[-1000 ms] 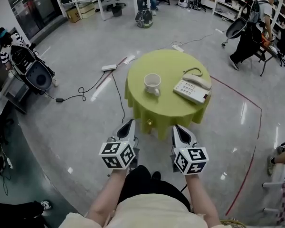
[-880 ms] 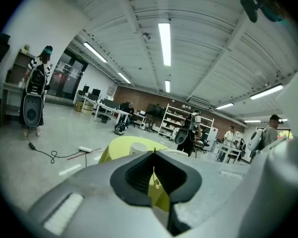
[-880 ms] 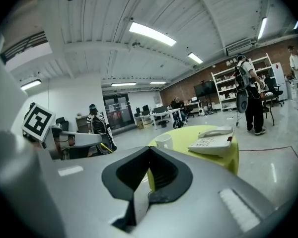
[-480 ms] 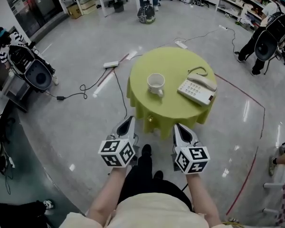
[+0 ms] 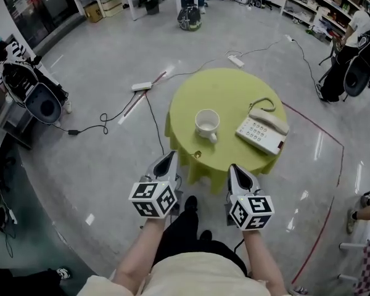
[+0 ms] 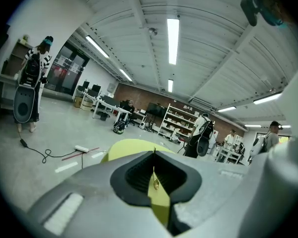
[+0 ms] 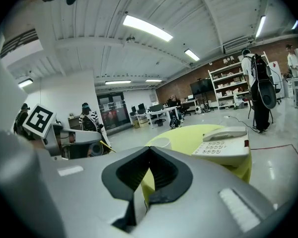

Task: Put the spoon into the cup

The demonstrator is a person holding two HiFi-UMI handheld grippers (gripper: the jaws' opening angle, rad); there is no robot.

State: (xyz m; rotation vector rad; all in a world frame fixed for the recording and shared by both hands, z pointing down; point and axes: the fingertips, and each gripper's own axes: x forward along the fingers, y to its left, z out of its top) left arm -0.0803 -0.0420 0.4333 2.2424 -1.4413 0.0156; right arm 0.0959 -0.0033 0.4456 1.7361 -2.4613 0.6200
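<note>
Both tools are closed, and I can make out nothing carried in either. The left gripper (image 5: 171, 156) shows its dark pads meeting in its own view, and so does the right gripper (image 5: 230, 166). They hang side by side on the near side of the white ceramic cup (image 5: 206, 122), short of the round table with the yellow-green cloth (image 5: 222, 91) on which the cup stands. The cup is upright with its handle toward me, and a white corded desk telephone (image 5: 262, 131) lies just to its right. Nearer me than the cup, at the cloth's edge, is a small gold-coloured piece (image 5: 197, 155). I take it for the spoon, but it is too small to tell whether it lies on top or hangs on the drape.

I judge this to be the approach, with no pick-up begun. To do it well I would:
- bring the left gripper toward that piece, low and slow, and confirm what it is in the left gripper view;
- spread the jaws before arriving;
- take it by the handle and lift clear so the cloth isn't dragged;
- come over the cup from above and lower it in.

The right gripper should keep to the near side of the cup, away from the telephone cord.
</note>
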